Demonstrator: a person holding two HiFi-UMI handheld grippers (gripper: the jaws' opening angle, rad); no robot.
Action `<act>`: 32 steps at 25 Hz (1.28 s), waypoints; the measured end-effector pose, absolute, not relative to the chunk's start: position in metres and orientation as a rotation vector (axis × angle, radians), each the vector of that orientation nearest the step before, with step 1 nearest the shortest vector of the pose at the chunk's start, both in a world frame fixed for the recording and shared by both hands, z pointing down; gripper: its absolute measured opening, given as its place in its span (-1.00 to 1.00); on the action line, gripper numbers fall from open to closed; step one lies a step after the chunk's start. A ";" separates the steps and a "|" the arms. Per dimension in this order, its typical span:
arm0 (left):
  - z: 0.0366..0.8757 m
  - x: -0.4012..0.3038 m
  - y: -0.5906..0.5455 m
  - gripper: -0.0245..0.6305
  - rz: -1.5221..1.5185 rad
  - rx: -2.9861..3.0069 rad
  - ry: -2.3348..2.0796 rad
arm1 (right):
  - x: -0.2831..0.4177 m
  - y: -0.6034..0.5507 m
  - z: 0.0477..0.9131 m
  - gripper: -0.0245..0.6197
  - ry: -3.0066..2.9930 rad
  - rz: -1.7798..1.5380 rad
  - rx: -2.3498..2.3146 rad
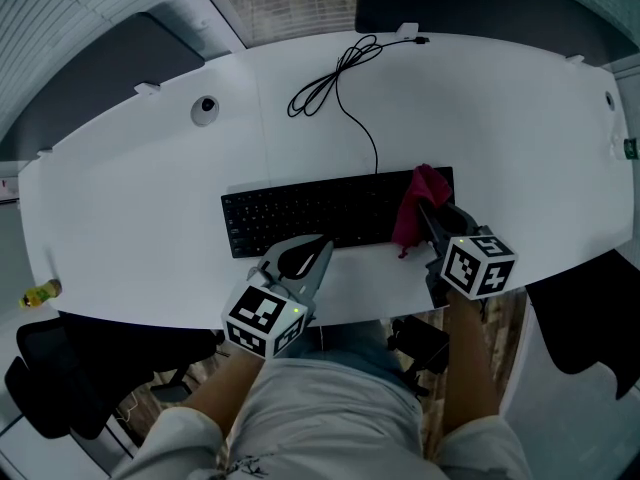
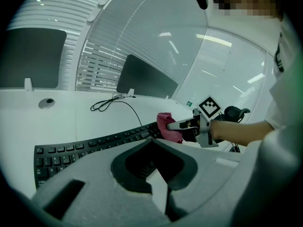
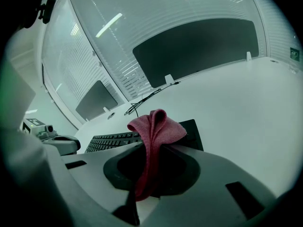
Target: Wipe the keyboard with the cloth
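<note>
Magenta cloth is pinched tight in my right gripper. It bunches above the jaws and hangs at the right end of the keyboard. My left gripper sits at the keyboard's front edge, near its middle, jaws closed on nothing. I judge the wiping is only starting. Next I should press the cloth onto the keys and drag it leftward along the rows, steadying the keyboard with the left.

Red cloth bunched over black keyboard, right end.
</note>
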State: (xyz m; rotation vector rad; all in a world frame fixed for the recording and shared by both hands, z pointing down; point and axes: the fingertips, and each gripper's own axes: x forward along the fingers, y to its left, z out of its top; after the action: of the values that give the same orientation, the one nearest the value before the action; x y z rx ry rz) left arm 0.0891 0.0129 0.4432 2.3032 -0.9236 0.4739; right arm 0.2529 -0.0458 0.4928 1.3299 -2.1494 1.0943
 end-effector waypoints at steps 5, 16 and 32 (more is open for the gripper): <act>0.444 0.093 0.011 -0.89 0.478 2.306 -0.920 | 0.267 -0.046 0.492 -0.73 -2.136 1.084 1.356; 0.444 0.102 0.010 -0.89 0.483 2.311 -0.910 | 0.304 -0.047 0.491 -0.73 -2.092 1.084 1.443; 0.444 0.106 0.014 -0.89 0.483 2.309 -0.909 | 0.348 -0.042 0.489 -0.73 -2.030 1.080 1.561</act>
State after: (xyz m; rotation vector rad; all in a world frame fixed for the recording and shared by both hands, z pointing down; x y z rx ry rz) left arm 0.1064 0.0139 0.4439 2.3092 -0.9093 0.4830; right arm 0.3479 -0.0417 0.4891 1.5606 -2.0299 1.0797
